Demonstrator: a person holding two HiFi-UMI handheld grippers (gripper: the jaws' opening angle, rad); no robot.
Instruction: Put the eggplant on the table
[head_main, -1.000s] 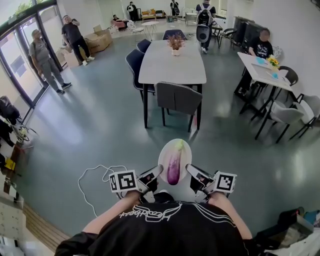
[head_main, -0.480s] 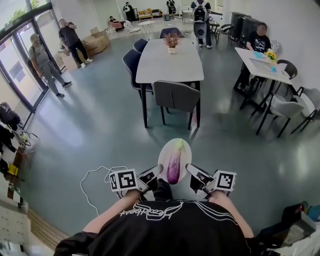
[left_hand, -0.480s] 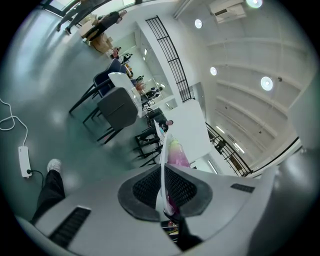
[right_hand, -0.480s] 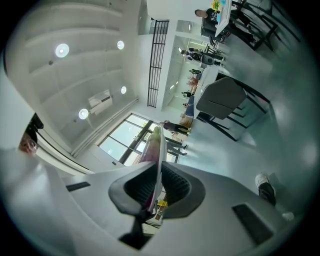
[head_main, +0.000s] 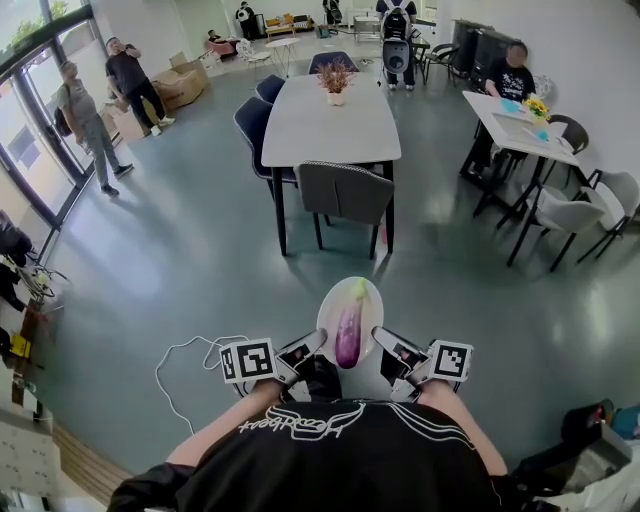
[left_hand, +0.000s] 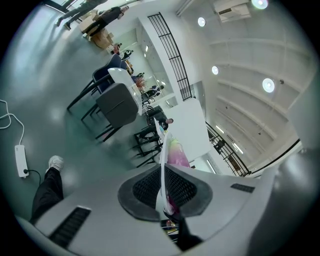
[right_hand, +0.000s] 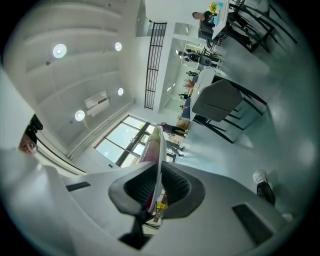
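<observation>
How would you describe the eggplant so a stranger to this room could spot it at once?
Find the long table in mid-room, then come towards the camera past its near chair to the white plate, gripped at its edges by the left hand-held gripper and right hand-held gripper. The eggplant lies lengthwise on it: purple with a green tip, the only thing on the plate.

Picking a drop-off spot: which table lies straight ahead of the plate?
The long grey table with the potted plant, straight beyond the plate. The white table stands off to the right, with a person seated at it.
</observation>
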